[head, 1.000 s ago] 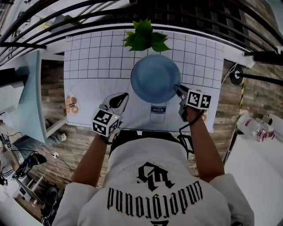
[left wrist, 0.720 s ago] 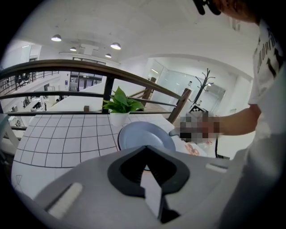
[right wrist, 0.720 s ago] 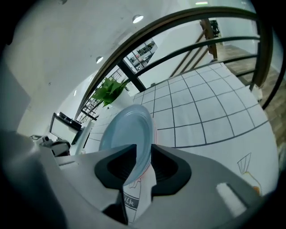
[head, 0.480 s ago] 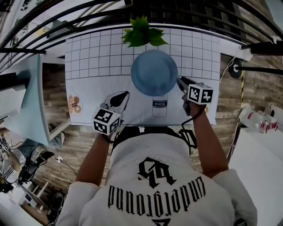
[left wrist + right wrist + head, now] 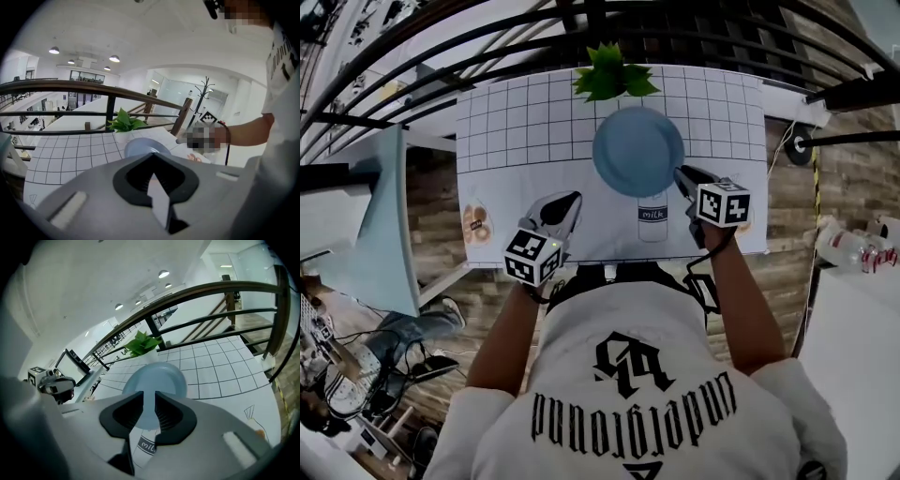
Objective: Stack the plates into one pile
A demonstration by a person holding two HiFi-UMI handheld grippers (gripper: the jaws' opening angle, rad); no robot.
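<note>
One blue plate [image 5: 637, 150] sits on the gridded mat [image 5: 516, 122] beside a potted plant [image 5: 612, 73]

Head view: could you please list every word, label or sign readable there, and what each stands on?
"milk": on the bottle drawing on the table mat.
"underground": upside down across the back of the person's shirt; the emblem above it is not legible.
Cubes on the left hand-held gripper and the right hand-held gripper: marker patterns, no letters.
</note>
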